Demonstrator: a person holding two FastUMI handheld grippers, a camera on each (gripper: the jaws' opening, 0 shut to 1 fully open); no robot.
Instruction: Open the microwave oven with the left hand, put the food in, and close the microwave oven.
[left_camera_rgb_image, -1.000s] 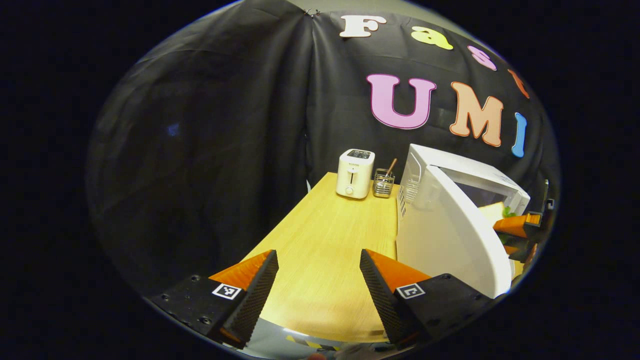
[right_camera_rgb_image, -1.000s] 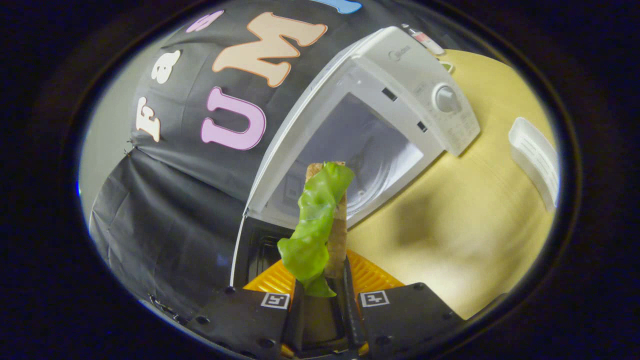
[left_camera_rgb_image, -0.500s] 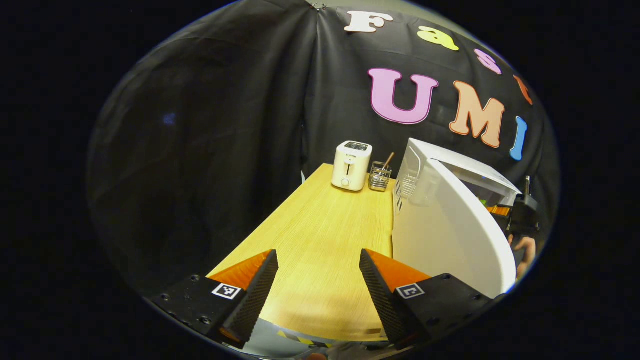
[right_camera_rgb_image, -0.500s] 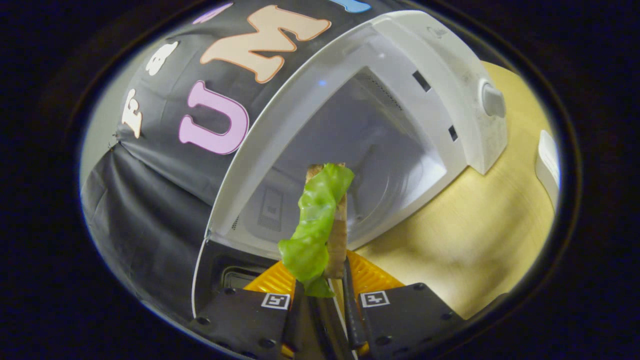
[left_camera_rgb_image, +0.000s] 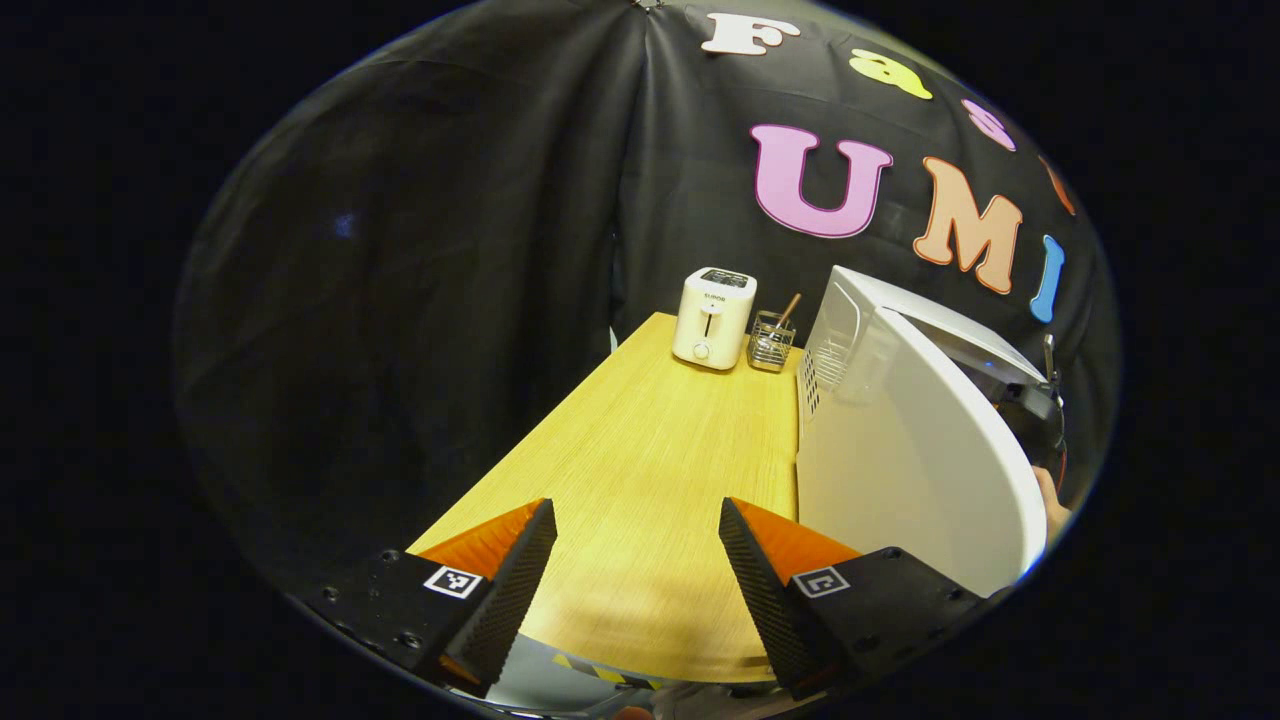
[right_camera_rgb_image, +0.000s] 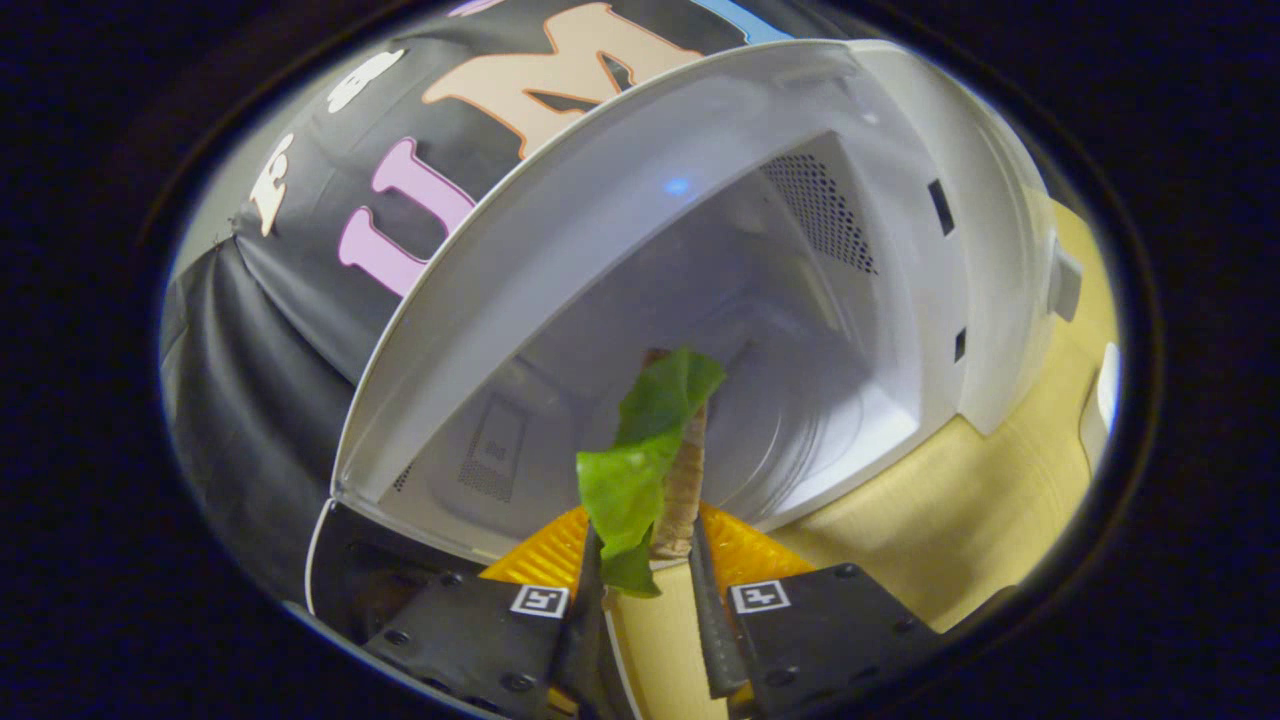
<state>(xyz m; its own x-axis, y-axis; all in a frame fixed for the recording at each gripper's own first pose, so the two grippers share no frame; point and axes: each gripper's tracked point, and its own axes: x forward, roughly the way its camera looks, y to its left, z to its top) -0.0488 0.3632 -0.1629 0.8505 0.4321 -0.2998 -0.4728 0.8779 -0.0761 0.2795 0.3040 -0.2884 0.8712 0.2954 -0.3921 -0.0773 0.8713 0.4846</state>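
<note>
A: Where is the food?

B: The sandwich (right_camera_rgb_image: 672, 455), a bread slice with a wavy green leaf, stands on edge between the fingers of the right gripper (right_camera_rgb_image: 645, 590), both pressing on it. Its far end is at the mouth of the microwave (right_camera_rgb_image: 900, 300), over the cavity's front lip.

A: Room around it?

B: Plenty. The cavity is wide and bare, smooth pale walls, a perforated vent patch on the side wall and a round turntable on the floor. The sandwich sits near the middle of the opening, apart from both side walls.

A: And the door?

B: In the left gripper view the door (left_camera_rgb_image: 910, 470) is swung out, a smooth white curved panel, its edge close beside the left gripper (left_camera_rgb_image: 636, 580), not touching it. That gripper is spread wide and holds nothing, over the front edge of the table (left_camera_rgb_image: 640, 470), light wood grain.

A: Anything else on it?

B: A white toaster (left_camera_rgb_image: 713, 318) and a wire holder (left_camera_rgb_image: 770, 342) at the far end, well apart.
</note>
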